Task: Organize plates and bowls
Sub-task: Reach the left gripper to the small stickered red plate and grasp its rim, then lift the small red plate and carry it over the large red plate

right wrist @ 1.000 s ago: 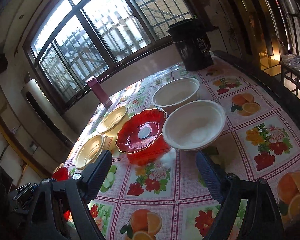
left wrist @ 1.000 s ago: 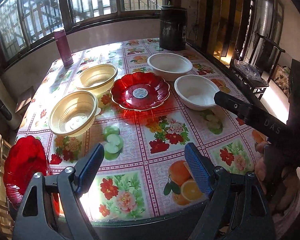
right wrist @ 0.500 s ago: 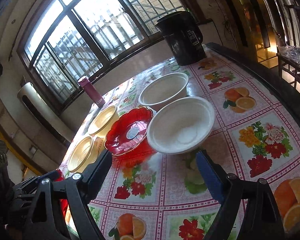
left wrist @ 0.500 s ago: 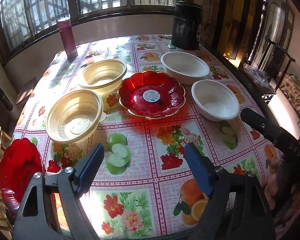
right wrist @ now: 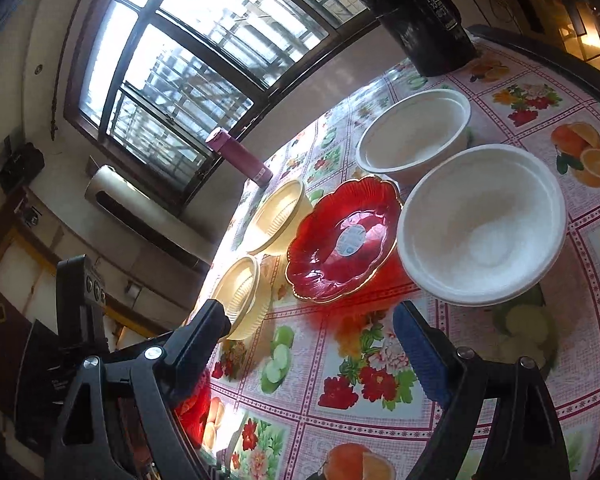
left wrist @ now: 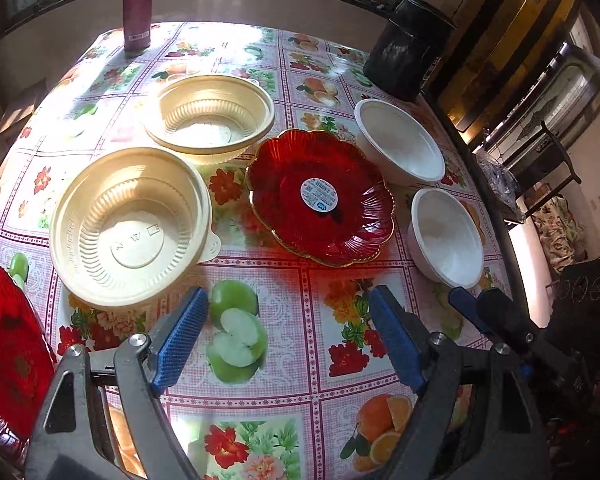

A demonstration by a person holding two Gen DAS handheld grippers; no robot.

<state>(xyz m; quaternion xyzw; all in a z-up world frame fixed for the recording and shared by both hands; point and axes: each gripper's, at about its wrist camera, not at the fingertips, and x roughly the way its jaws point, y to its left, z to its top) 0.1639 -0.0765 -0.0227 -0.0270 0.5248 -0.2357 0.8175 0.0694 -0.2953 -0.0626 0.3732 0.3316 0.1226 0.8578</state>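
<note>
The desk [left wrist: 284, 364], under a flowered and fruit-printed cloth, carries everything, with the dishes laid out singly across its middle, which is presumably why they need sorting. At the back stand a black pot [left wrist: 410, 46] and a pink bottle [left wrist: 138, 4], both well apart from the dishes and likely no part of the job. The red plate [left wrist: 320, 198] sits in the centre with a round sticker on it. To its left are two cream bowls, the near cream bowl [left wrist: 130, 226] just ahead of the left gripper and the far cream bowl [left wrist: 210, 118] behind it, their rims almost touching. To its right are two white bowls, the far white bowl [right wrist: 414, 134] close to the pot and the near white bowl [right wrist: 482, 224] closest to the right gripper. A second red plate [left wrist: 10, 356] shows at the left edge, near the desk's rim; whether it rests on the desk I cannot tell.

The left gripper [left wrist: 288, 336] hovers low over the cloth with its fingers released and nothing between them. The right gripper [right wrist: 312, 346] is likewise spread wide and empty, aimed at the near white bowl's rim. My judgement: like pairs sit side by side, so nesting each pair looks the natural first step, and the right gripper seems lined up to begin with the white ones
</note>
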